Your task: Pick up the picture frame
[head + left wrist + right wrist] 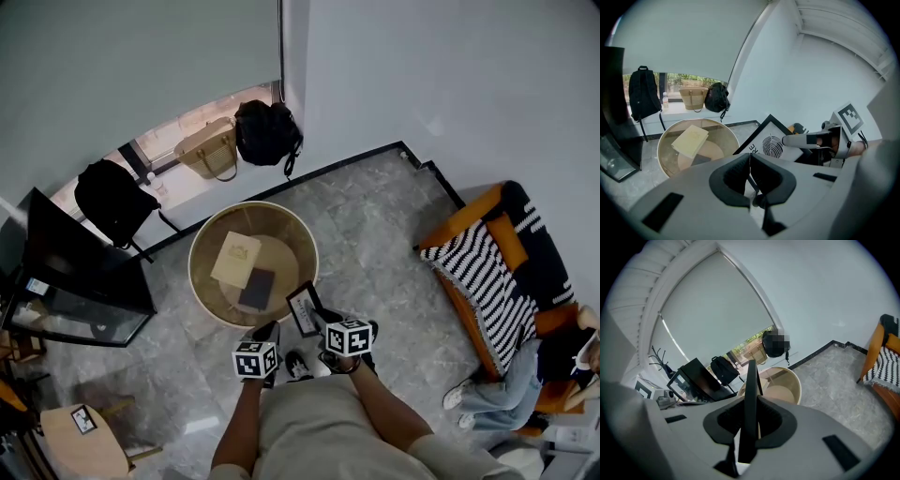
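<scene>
Black picture frame (303, 308), seemingly a dark leaf print (772, 146), tan round table (199, 272), black-and-white striped throw (478, 272)

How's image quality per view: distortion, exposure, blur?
Head view: sharp, evenly lit, walls bowed by the wide lens. Left gripper view: heavy fisheye, black corners, picture frame crisp, near jaws soft. Right gripper view: same fisheye, a mosaic patch mid-picture, the picture frame edge-on and dark between the jaws.

The picture frame (771, 139)'s lettering is partly hidden behind the left hand-held gripper (750, 159).
</scene>
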Available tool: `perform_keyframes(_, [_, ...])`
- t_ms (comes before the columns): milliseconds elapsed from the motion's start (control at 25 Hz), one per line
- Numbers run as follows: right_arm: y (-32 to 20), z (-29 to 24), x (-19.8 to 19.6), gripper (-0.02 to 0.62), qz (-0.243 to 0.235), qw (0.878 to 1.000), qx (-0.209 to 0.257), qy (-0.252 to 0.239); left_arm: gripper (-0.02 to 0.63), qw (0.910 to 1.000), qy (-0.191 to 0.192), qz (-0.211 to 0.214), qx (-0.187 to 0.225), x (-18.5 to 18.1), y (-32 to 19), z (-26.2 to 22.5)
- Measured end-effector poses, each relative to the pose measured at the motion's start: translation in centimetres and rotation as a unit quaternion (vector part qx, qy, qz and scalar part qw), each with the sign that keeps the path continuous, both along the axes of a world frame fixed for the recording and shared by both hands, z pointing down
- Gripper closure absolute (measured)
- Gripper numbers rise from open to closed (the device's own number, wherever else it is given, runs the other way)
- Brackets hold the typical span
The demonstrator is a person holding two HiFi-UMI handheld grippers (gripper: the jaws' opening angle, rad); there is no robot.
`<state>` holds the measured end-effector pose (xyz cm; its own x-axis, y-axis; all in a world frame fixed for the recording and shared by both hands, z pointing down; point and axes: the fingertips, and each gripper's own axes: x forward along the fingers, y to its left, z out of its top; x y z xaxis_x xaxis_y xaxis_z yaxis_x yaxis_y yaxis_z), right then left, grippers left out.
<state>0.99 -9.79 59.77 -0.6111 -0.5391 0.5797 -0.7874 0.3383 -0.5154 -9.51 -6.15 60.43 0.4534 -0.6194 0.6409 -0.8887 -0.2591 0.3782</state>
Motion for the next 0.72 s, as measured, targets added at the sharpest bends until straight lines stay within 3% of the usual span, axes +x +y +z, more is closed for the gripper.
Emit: perform_keyframes(720, [0.08,0.39,-0.99,0.518,-0.013,1.000,-0.006,0.007,0.584,0.9999,0.006,-0.013,-0.004,-0.82,0.41,0.24])
